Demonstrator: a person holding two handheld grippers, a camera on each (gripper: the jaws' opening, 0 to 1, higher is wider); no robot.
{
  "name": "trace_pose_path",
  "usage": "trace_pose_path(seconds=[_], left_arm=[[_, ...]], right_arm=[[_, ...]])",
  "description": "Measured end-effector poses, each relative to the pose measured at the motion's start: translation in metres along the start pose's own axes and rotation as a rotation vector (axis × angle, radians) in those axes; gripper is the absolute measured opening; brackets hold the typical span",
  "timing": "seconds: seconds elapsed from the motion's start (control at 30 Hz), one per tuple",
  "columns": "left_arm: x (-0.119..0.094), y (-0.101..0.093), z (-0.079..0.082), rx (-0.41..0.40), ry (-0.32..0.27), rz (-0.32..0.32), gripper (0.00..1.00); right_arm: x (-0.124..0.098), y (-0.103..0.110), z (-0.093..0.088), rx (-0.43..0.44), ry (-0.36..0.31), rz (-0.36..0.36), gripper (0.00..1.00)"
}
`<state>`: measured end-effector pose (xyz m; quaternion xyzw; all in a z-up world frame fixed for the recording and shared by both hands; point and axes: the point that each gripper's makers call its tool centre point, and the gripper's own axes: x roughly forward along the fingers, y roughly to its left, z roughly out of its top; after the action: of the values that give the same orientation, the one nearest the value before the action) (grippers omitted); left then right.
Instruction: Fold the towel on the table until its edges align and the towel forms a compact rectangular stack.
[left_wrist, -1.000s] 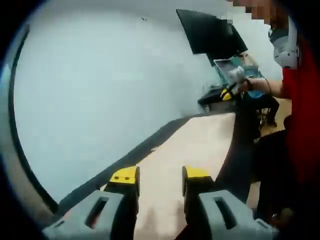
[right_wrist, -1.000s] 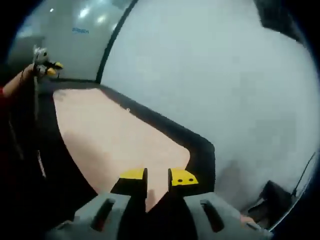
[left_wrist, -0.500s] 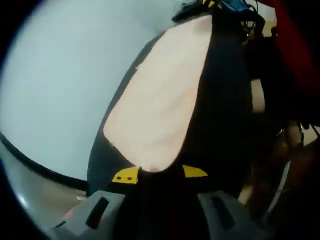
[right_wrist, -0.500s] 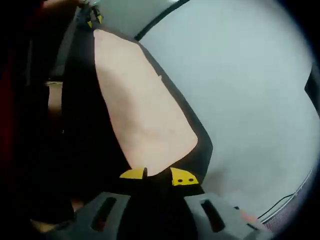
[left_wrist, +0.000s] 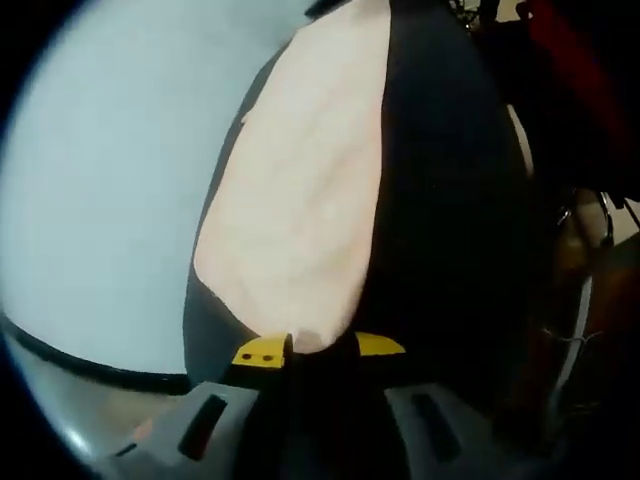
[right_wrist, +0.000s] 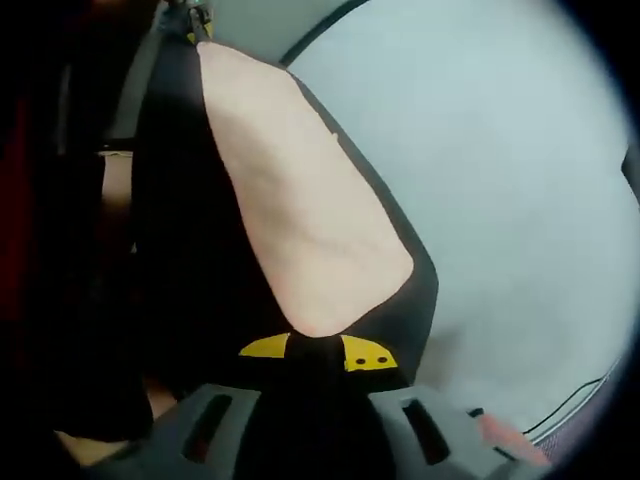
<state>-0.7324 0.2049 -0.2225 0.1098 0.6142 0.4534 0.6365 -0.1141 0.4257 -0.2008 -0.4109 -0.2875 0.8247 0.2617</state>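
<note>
The pale grey tabletop (left_wrist: 90, 180) spreads wide under my left tool and shows again past my right one (right_wrist: 520, 180); across it stretches the towel (left_wrist: 300, 190), peach-pink on its upper face with a black band around it, lifted and pulled long between my two tools so that it runs away from each camera toward the other end; in the right gripper view the same towel (right_wrist: 300, 210) narrows toward the top left, where the yellow tips of my other tool (right_wrist: 195, 22) sit at its far corner; a dark line curves across the tabletop near the lower left of the left gripper view; to the right of the cloth there I see dark, blurred shapes and a patch of red clothing (left_wrist: 570, 40) of a person, too smeared to read further; my left tool (left_wrist: 318, 346) is clenched on the near corner of the towel, the black border and a tongue of pink cloth pinched between its yellow-tipped jaws; my right tool (right_wrist: 315, 351) is likewise clamped on the towel's other near corner, the jaws drawn close with the black edge caught between them.
</note>
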Motion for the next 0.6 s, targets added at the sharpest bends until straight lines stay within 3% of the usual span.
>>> trace_pose_path(seconds=[0.3, 0.43, 0.6], left_arm=[[0.003, -0.008, 0.002, -0.002, 0.018, -0.003, 0.11], [-0.002, -0.001, 0.009, -0.03, -0.004, 0.025, 0.07], [-0.013, 0.021, 0.017, -0.045, -0.042, 0.107, 0.06]], right_arm=[[0.005, 0.009, 0.003, -0.022, -0.002, 0.027, 0.15], [0.006, 0.01, 0.004, -0.042, 0.005, 0.033, 0.17], [0.005, 0.006, 0.008, -0.04, -0.005, 0.031, 0.17]])
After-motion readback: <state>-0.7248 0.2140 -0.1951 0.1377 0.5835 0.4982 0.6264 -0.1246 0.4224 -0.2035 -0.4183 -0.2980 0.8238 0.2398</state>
